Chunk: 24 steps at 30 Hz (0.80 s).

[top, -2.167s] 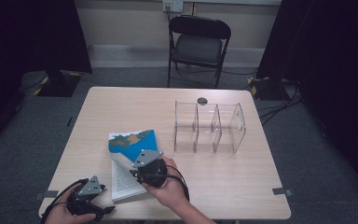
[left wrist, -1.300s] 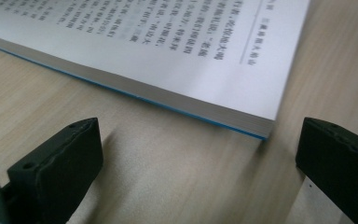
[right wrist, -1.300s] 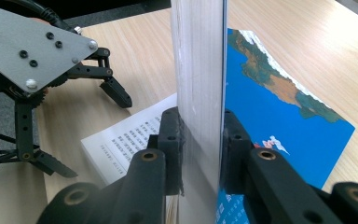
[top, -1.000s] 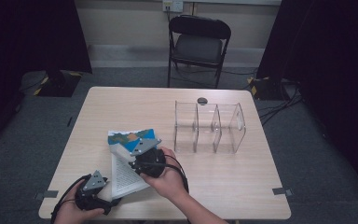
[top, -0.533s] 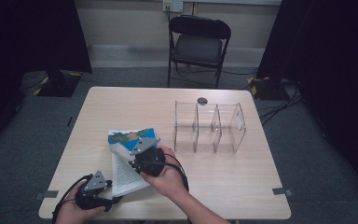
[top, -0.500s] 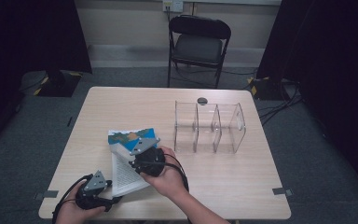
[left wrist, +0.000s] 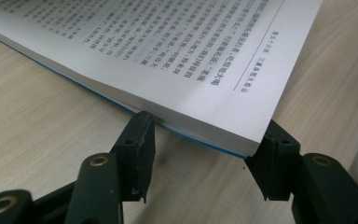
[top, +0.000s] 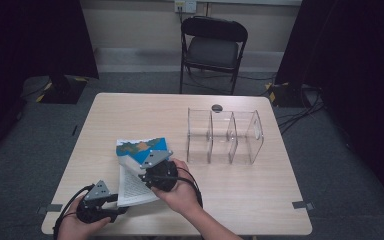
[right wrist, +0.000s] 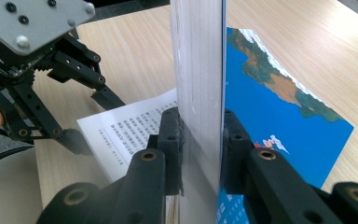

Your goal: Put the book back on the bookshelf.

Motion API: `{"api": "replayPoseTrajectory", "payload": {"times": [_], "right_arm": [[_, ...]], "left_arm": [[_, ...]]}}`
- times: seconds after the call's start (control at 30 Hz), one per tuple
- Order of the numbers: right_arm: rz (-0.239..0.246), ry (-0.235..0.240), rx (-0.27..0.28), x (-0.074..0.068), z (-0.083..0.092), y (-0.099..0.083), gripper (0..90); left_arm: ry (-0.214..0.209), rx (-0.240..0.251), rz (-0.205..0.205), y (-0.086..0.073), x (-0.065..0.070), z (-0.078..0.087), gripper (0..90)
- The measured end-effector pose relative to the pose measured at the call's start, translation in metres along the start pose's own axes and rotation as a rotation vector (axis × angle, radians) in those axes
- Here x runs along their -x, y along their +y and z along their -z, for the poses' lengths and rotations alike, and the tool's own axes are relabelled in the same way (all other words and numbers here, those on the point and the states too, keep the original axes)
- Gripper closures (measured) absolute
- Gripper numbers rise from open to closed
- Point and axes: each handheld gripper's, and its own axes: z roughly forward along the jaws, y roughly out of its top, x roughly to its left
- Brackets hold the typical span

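Both left gripper (left wrist: pixel 200 154) fingers have closed around the book (left wrist: pixel 177 60).

Open book (top: pixel 139 170) on table (top: pixel 260 200) front left; divider rack (top: pixel 225 136) right of it; chair (top: pixel 213 45) behind table

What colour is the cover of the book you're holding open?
Blue, with a brown-and-green landscape picture on the book cover; it shows best in the right gripper view.
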Motion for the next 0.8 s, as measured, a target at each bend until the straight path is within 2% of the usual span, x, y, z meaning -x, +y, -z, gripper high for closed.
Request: {"api": "replayPoseTrajectory", "payload": {"times": [0.13,0.33,0.47,0.57,0.63,0.73,0.8], "right_arm": [[0.007,0.003,-0.002,-0.002,-0.002,-0.003,74.5],[0.015,0.009,0.006,-0.006,-0.006,-0.013,74.3],[0.009,0.017,-0.005,-0.009,-0.009,-0.019,74.1],[0.014,0.021,0.0,-0.009,-0.011,-0.021,74.1],[0.014,0.014,-0.006,-0.01,-0.011,-0.021,74.1],[0.02,0.018,-0.007,-0.011,-0.012,-0.023,74.0],[0.025,0.019,-0.01,-0.012,-0.013,-0.024,74.0]], "left_arm": [[0.02,0.047,-0.004,0.003,0.0,0.006,52.0],[0.031,0.034,-0.03,0.003,0.001,0.004,53.0],[0.028,0.049,-0.013,0.003,0.0,0.003,53.0],[0.034,0.044,-0.017,0.003,-0.002,0.004,52.6],[0.031,0.049,-0.001,0.003,-0.002,0.002,51.1],[0.047,0.017,-0.021,0.003,-0.003,-0.002,47.3],[0.054,0.017,-0.024,0.003,-0.002,-0.005,44.6]]}}
